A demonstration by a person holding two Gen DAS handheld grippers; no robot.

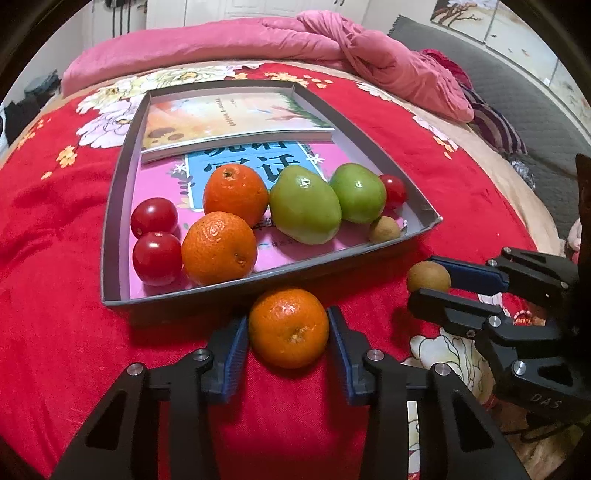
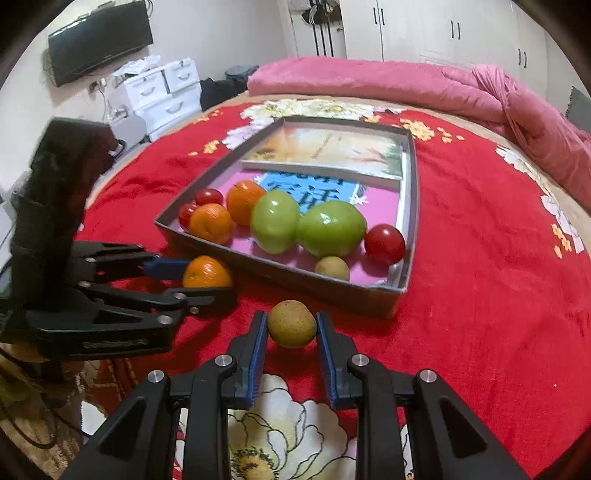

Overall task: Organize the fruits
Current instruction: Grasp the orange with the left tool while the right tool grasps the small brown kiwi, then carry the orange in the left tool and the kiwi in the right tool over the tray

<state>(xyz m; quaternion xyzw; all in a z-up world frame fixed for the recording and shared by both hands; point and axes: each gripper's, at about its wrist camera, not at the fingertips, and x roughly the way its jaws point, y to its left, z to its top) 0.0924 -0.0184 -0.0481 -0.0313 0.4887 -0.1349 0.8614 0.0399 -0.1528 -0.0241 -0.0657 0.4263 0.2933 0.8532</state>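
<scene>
A wide bed covered by a red plush blanket with printed flowers (image 2: 480,258) fills the room. At its far edge lies a rumpled pink quilt (image 2: 406,81). Beyond the quilt stands a white wardrobe with dark handles (image 2: 443,29). Left of the bed, white plastic drawer units (image 2: 162,92) sit against a pale wall, under a black flat wall-mounted television (image 2: 99,40). A grey padded headboard (image 1: 498,66) borders the bed's right side.

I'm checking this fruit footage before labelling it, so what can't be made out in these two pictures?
- Lower book: both views, its title half covered by the upper book and the fruit.
- Rear tomato: left view, mostly behind a green fruit.
- Left gripper: right view, its far pad hidden behind the orange.
- Wall picture: left view, cut by the edge.
</scene>
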